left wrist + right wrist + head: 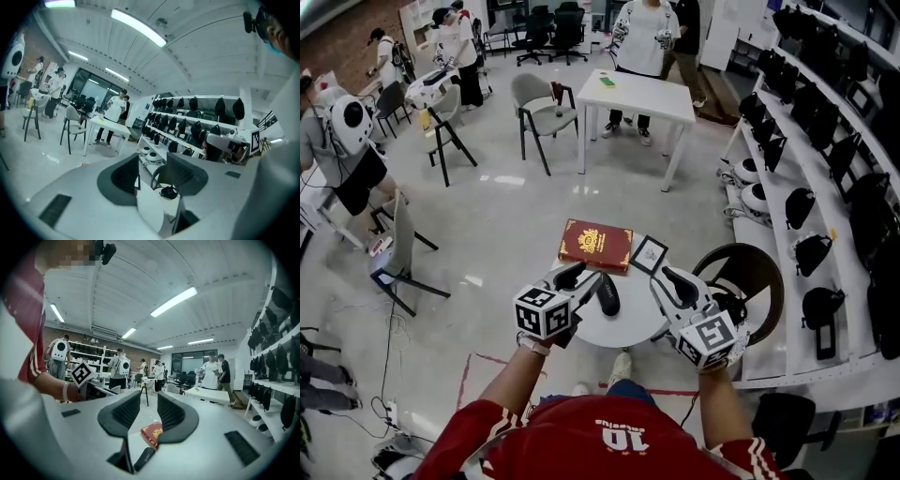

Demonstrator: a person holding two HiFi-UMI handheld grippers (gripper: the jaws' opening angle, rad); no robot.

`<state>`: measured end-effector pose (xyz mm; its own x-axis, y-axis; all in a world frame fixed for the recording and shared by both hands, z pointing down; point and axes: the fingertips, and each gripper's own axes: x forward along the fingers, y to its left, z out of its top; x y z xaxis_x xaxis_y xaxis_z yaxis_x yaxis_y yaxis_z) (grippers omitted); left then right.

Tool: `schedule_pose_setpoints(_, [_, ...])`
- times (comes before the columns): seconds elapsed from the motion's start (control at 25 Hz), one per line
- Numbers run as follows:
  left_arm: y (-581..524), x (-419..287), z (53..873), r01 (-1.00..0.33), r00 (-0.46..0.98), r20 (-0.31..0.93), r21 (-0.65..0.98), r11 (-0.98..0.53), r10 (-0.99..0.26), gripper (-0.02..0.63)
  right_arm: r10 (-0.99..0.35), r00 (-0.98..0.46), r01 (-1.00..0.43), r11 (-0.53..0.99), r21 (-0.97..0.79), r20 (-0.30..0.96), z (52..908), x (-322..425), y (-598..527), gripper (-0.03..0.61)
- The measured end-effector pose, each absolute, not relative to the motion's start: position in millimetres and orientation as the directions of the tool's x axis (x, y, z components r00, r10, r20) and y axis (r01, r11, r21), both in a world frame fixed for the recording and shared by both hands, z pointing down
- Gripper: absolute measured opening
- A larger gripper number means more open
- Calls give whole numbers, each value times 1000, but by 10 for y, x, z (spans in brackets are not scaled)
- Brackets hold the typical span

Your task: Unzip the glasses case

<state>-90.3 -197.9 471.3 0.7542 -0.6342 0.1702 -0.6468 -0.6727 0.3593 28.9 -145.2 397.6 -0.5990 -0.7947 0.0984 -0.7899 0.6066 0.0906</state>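
Observation:
The black glasses case lies zipped on the small round white table, between my two grippers. My left gripper hovers just left of the case and above it, jaws apart and empty. In the left gripper view, the left gripper points out over the table's edge toward the shelves. My right gripper is raised to the right of the case, open and empty. In the right gripper view, the case shows low between and below the jaws of the right gripper, apart from them.
A red book and a black-framed card lie at the table's far side. A dark round chair stands to the right, before shelves of black bags. A white table, chairs and several people stand farther off.

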Motion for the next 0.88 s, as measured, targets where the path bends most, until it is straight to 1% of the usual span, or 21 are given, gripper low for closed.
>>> schedule_pose_setpoints(0.16, [-1855, -1008, 4326, -667, 740, 132, 271, -694, -660, 173, -816, -576, -811, 579, 88, 54, 3755, 217, -1330, 107])
schedule_pose_setpoints(0.4, [-1682, -1155, 3847, -700, 711, 66, 172, -694, -700, 163, -826, -563, -822, 561, 101, 6, 3517, 170, -1210, 103])
schedule_pose_setpoints(0.68, [-1650, -1436, 3593, -769, 633, 0, 115, -629, -774, 152, -855, -519, -850, 517, 104, 10, 3506, 263, -1164, 103])
schedule_pose_setpoints(0.88, [-1643, -1562, 3578, -805, 586, -19, 103, -585, -810, 110, -880, -475, -875, 473, 104, 11, 3510, 329, -1155, 89])
